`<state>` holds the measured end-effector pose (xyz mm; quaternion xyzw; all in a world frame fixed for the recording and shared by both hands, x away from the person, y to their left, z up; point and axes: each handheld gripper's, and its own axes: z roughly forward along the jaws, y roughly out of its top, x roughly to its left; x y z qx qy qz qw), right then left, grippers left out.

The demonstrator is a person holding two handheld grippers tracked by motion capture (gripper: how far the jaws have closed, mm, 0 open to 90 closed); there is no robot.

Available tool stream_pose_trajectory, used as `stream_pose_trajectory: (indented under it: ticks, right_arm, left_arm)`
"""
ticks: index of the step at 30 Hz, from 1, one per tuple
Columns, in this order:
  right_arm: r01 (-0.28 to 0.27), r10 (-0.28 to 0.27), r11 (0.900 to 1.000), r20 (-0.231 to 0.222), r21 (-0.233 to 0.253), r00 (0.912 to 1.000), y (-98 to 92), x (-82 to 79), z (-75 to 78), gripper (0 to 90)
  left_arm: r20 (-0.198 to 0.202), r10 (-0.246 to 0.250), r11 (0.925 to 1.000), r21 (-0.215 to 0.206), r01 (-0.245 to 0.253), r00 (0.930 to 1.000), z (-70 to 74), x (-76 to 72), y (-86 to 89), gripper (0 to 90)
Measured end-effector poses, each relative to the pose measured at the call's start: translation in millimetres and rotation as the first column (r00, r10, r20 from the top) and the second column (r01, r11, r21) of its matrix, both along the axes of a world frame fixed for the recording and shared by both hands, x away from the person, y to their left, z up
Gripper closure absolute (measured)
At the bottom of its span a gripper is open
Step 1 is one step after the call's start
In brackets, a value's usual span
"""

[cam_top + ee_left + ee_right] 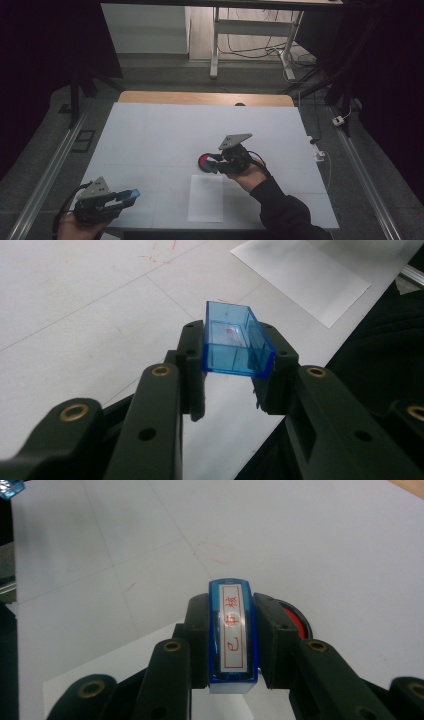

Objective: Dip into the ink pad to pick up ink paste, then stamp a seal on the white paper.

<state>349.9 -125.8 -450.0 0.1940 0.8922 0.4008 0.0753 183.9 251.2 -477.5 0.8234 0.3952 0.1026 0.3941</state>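
Note:
A clear blue plastic stamp cap (235, 342), an open rectangular box, sits between the jaws of my left gripper (232, 367), which is shut on it near the table's front left corner (127, 196). My right gripper (232, 645) is shut on a blue stamp (232, 632) whose white label carries red characters. In the high view that gripper (216, 164) hovers at mid-table, just over a round red ink pad (205, 161) in a black case. The pad's red edge (292, 617) peeks out behind the right jaw. A white paper sheet (206, 198) lies in front of the pad.
The white table top (165, 135) has a wooden strip along its far edge (205, 98). Metal rails run along both sides. A small white plug and cable (320, 152) lie at the right edge. A dark sleeve (285, 212) reaches in from the bottom.

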Motion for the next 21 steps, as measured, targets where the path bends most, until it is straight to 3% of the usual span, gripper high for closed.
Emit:
stream_pose_trajectory:
  ticks: [21]
  right_arm:
    - [-0.042,0.042,0.999,-0.016,-0.002,0.9990,-5.2,-26.2,1.0,69.9]
  left_arm:
    - [0.000,0.002,1.0000,-0.003,-0.002,1.0000,-0.1,-0.1,0.3,67.7]
